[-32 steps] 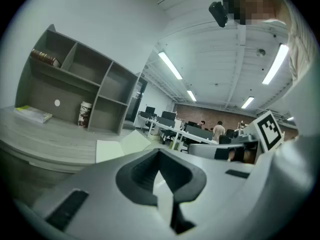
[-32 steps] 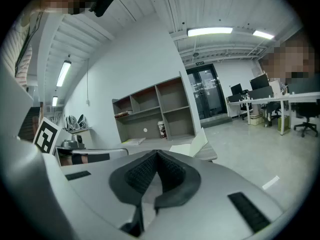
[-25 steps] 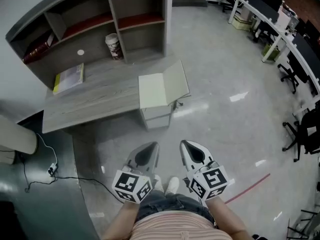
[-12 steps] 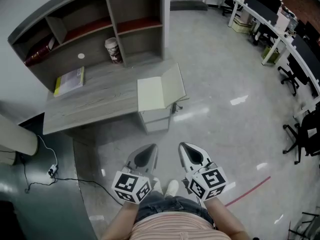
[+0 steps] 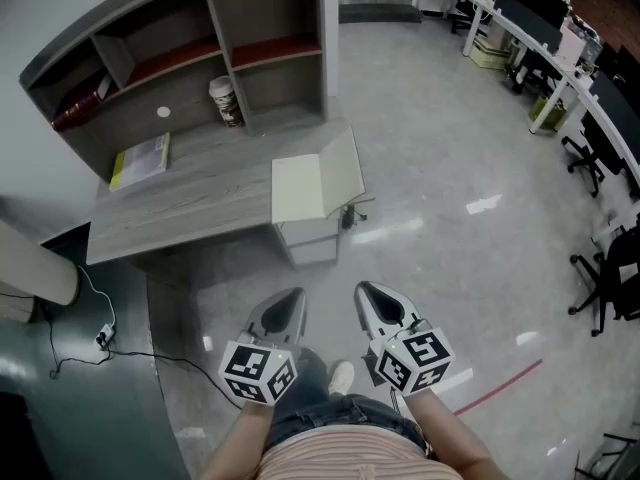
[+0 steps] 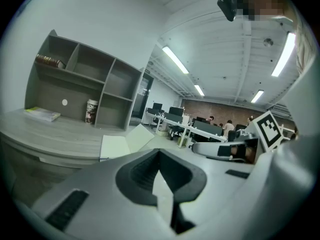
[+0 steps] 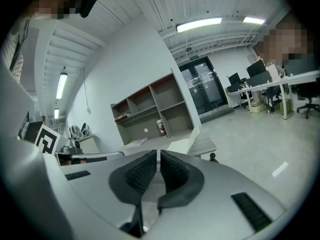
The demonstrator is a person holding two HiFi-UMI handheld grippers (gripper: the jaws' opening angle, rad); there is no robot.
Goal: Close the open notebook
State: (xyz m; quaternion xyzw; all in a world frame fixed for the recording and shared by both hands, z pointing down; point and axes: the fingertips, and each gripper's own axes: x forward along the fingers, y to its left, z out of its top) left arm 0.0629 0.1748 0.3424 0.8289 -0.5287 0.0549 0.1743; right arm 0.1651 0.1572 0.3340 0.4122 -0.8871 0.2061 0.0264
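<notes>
The open notebook [image 5: 298, 189] lies at the right end of the grey desk [image 5: 190, 203], its left page flat and its cover [image 5: 343, 166] standing up at a slant. It also shows far ahead in the left gripper view as notebook [image 6: 116, 146] and in the right gripper view as notebook [image 7: 183, 145]. My left gripper [image 5: 288, 297] and right gripper [image 5: 366, 290] hang side by side over the floor, well short of the desk. Both are shut with nothing between the jaws, as left gripper [image 6: 159, 154] and right gripper [image 7: 158, 157] show.
A shelf unit [image 5: 170, 58] stands at the back of the desk, with a paper cup [image 5: 226, 99] and a yellow-green book [image 5: 140, 158] in front of it. A drawer unit [image 5: 312, 238] sits under the notebook. A cable [image 5: 100, 340] runs along the floor at left. Office chairs [image 5: 600, 268] stand at right.
Both grippers have drifted a little lower and nearer to the person in the head view. The notebook lies as before, with its cover still raised.
</notes>
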